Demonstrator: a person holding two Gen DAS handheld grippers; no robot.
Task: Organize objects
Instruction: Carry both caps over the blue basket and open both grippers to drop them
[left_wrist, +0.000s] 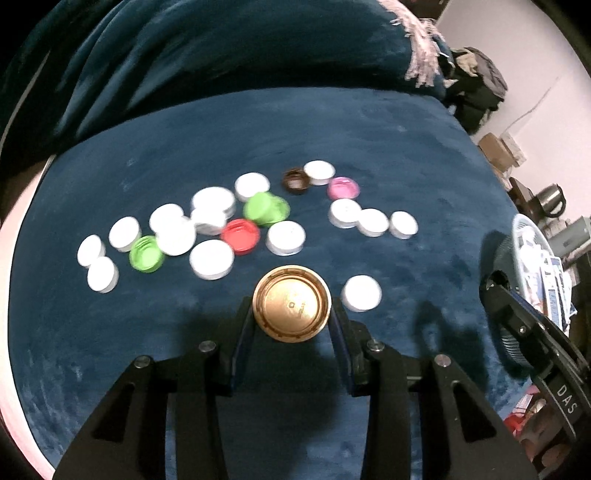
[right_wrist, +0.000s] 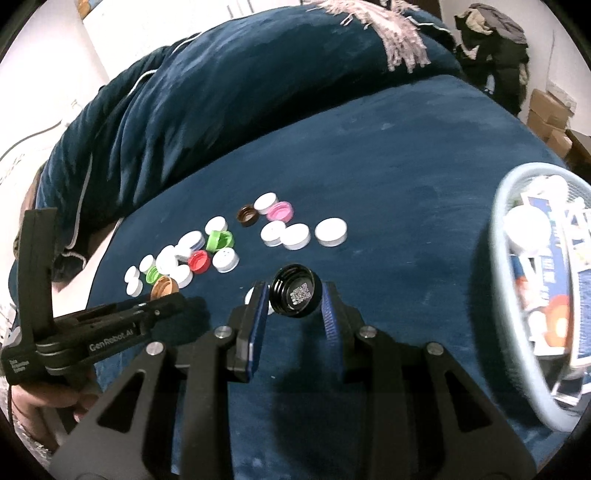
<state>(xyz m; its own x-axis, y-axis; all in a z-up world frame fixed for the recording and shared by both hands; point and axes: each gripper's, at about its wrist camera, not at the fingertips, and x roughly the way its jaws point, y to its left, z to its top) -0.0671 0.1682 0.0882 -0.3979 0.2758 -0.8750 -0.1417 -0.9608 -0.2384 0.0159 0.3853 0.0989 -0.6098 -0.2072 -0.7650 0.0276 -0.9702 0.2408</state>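
Note:
Many bottle caps lie on a dark blue blanket (left_wrist: 369, 122): mostly white, plus green (left_wrist: 266, 208), red (left_wrist: 241, 235), pink (left_wrist: 343, 187) and brown (left_wrist: 295, 180) ones. My left gripper (left_wrist: 291, 325) is shut on a gold cap (left_wrist: 291, 303), held just above the blanket, with a lone white cap (left_wrist: 361, 292) to its right. My right gripper (right_wrist: 295, 302) is shut on a black cap (right_wrist: 295, 290) with a code label inside, held above the blanket. The left gripper and gold cap (right_wrist: 164, 287) also show in the right wrist view.
A light blue mesh basket (right_wrist: 517, 325) holding cards and packets sits at the right edge of the blanket; it also shows in the left wrist view (left_wrist: 521, 236). A bunched blue quilt (right_wrist: 221, 96) lies behind. Cardboard boxes (right_wrist: 550, 118) stand by the wall.

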